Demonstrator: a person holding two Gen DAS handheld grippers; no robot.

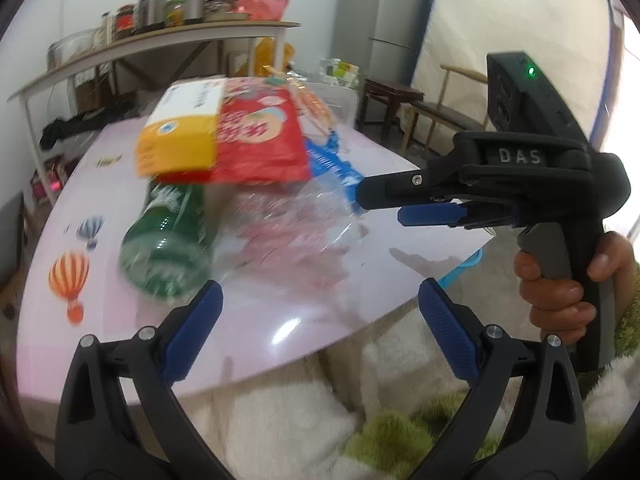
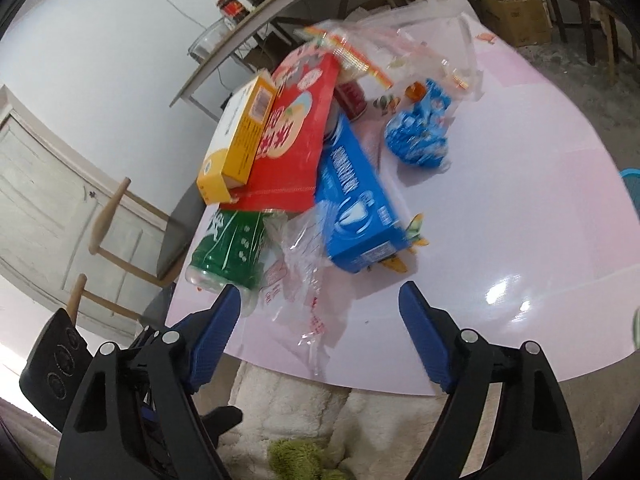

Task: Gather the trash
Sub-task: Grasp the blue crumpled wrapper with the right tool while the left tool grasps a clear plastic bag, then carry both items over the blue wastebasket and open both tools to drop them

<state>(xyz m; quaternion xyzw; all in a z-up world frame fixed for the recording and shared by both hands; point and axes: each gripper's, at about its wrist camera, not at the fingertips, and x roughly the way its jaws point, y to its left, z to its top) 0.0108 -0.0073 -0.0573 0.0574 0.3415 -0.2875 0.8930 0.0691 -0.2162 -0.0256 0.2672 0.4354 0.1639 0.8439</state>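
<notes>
Pink table (image 2: 520,208): glossy top with balloon stickers, carrying a heap of trash near its front edge.
Yellow box (image 2: 236,148): on top of the heap, lying partly on the red box and overhanging it on the left.
Red box (image 2: 296,152): flat and tilted, resting across the green bottle and the blue box.
Green bottle (image 2: 228,256): on its side under the red box, its base pointing at the table's front edge.
Blue box (image 2: 356,208): slanted beside the bottle, its far end tucked under the red box.
Clear bag (image 2: 304,280): crumpled plastic with red print, spread between bottle and blue box and reaching the table edge.
Blue wrapper (image 2: 420,132): bunched alone on the table, behind the blue box and apart from it.
Left gripper (image 1: 320,300): fingers spread wide with nothing between them, hovering over the table's front edge, pointing at the bottle and bag.
Right gripper (image 2: 320,304): fingers spread wide, the bag's near edge lying in line between them; the pads do not press on it. The left finger (image 2: 220,320) sits just beside the bottle's base; whether it touches I cannot tell.
Hand (image 1: 560,280): seen from the left wrist, wrapped around the right gripper's handle, to the right of the heap.
Focus: both views are blurred over the heap.
</notes>
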